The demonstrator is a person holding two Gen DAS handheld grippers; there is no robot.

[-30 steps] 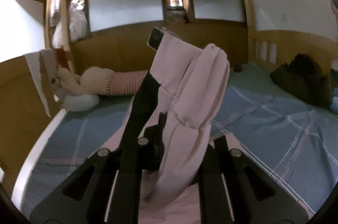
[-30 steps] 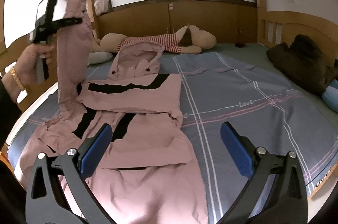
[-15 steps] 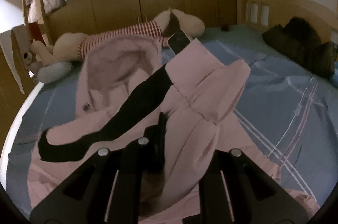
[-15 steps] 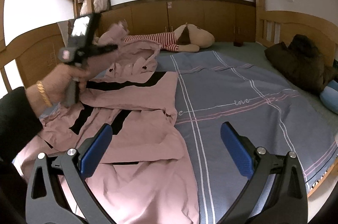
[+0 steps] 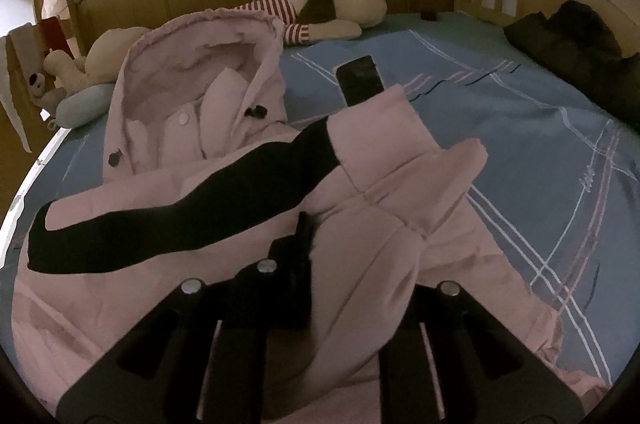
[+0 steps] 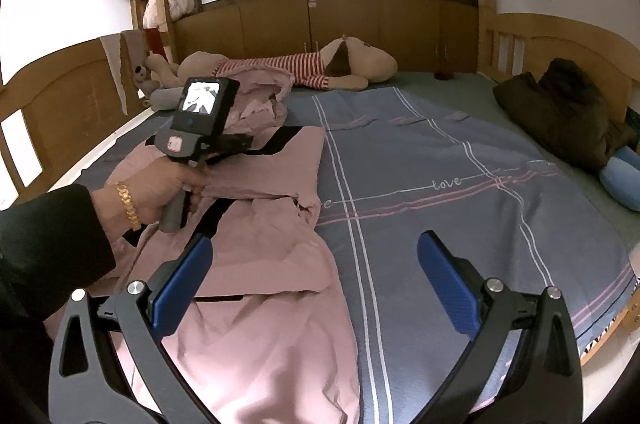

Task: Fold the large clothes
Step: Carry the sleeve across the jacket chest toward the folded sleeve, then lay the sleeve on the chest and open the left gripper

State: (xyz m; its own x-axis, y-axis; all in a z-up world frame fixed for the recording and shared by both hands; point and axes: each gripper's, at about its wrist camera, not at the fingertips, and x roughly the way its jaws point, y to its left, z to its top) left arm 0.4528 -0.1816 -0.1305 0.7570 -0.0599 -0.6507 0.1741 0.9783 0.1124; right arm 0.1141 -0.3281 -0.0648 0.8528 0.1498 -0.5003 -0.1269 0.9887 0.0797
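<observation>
A large pink hooded coat (image 6: pixel 256 264) with black stripes lies spread on the left half of the bed, hood (image 5: pixel 200 64) toward the headboard. My left gripper (image 5: pixel 316 264) is shut on the coat's pink sleeve (image 5: pixel 384 160), whose black cuff (image 5: pixel 360 80) points up over the coat body. In the right wrist view the left gripper (image 6: pixel 236 142) sits low over the coat's chest. My right gripper (image 6: pixel 316 284) is open and empty, hovering above the coat's lower hem.
A blue striped bedsheet (image 6: pixel 460 184) covers the bed. A striped plush dog (image 6: pixel 320 64) lies along the headboard. A dark brown garment (image 6: pixel 568 112) and a blue pillow (image 6: pixel 624 176) sit at the right edge. Wooden rails enclose the bed.
My left gripper has swung the sleeve down from high in the air and inward across the coat's body. The right gripper has stayed nearly still and open.
</observation>
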